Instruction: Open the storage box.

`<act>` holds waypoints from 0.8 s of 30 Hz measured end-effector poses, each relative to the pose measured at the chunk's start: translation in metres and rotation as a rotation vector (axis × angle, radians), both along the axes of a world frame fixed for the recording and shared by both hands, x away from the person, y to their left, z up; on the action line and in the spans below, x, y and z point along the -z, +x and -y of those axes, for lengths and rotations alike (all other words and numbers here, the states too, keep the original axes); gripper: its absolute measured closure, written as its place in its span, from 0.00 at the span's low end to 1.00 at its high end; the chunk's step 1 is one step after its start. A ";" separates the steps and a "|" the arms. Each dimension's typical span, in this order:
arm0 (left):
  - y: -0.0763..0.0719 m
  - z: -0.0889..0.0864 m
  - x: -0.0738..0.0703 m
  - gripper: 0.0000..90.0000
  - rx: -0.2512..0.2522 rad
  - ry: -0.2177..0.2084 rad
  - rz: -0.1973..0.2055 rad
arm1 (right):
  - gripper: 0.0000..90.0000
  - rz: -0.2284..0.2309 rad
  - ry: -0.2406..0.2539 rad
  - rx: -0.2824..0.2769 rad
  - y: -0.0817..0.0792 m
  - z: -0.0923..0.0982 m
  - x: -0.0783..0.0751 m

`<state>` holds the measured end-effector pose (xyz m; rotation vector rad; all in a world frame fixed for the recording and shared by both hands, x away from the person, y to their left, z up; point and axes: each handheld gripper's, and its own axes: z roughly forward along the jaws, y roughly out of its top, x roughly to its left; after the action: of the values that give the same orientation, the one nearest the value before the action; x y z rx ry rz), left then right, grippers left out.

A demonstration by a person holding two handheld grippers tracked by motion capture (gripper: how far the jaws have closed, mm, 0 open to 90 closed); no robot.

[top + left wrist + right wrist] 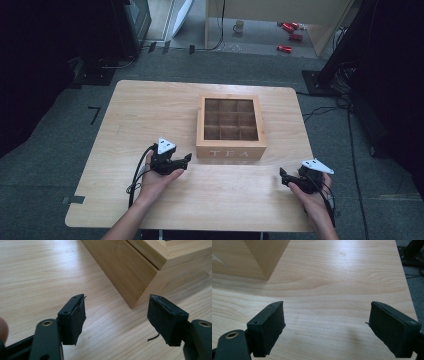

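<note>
A wooden tea box (230,149) marked "TEA" stands mid-table, its windowed lid shut over a grid of compartments. My left gripper (187,160) rests just left of the box's front left corner, jaws open and pointing right at it. In the left gripper view that gripper (116,305) is open on bare table with the box corner (140,275) a short way ahead. My right gripper (283,176) lies near the table's front right, open, pointing left, apart from the box. The right gripper view has this gripper (327,310) open and empty, the box (265,255) at top left.
The light wooden table (150,110) has bare room on all sides of the box. On the floor beyond it are a mug (239,26) and red cans (289,27). Cables (325,107) run past the right edge. Dark equipment stands at both sides.
</note>
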<state>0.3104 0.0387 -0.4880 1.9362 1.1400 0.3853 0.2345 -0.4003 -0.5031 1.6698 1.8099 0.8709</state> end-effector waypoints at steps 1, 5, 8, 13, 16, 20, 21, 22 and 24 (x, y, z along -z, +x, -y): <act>0.000 0.000 0.000 0.37 0.000 0.000 0.000 | 0.15 0.004 0.000 -0.006 0.001 -0.001 -0.001; 0.001 0.009 0.001 0.41 0.017 -0.016 0.001 | 0.15 0.014 0.010 -0.017 0.003 -0.004 -0.006; 0.001 0.016 -0.001 0.45 0.043 -0.028 0.006 | 0.15 0.028 0.022 -0.033 0.007 -0.009 -0.011; 0.002 0.022 -0.001 0.49 0.056 -0.043 0.011 | 0.15 0.035 0.023 -0.046 0.011 -0.014 -0.016; 0.003 0.024 -0.002 0.57 0.072 -0.054 0.013 | 0.15 0.042 0.040 -0.056 0.014 -0.018 -0.019; 0.006 0.028 -0.005 0.67 0.074 -0.059 0.011 | 0.16 0.058 0.051 -0.077 0.021 -0.027 -0.022; 0.007 0.028 -0.005 0.67 0.083 -0.068 0.004 | 0.17 0.065 0.056 -0.083 0.022 -0.030 -0.023; 0.007 0.028 -0.006 0.68 0.090 -0.074 0.001 | 0.17 0.072 0.062 -0.092 0.024 -0.033 -0.023; 0.007 0.029 -0.007 0.71 0.103 -0.069 0.009 | 0.19 0.090 0.072 -0.113 0.028 -0.039 -0.025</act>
<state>0.3174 0.0096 -0.4809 1.9221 1.0302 0.2953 0.2624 -0.3609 -0.4783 1.5572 1.8459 1.0544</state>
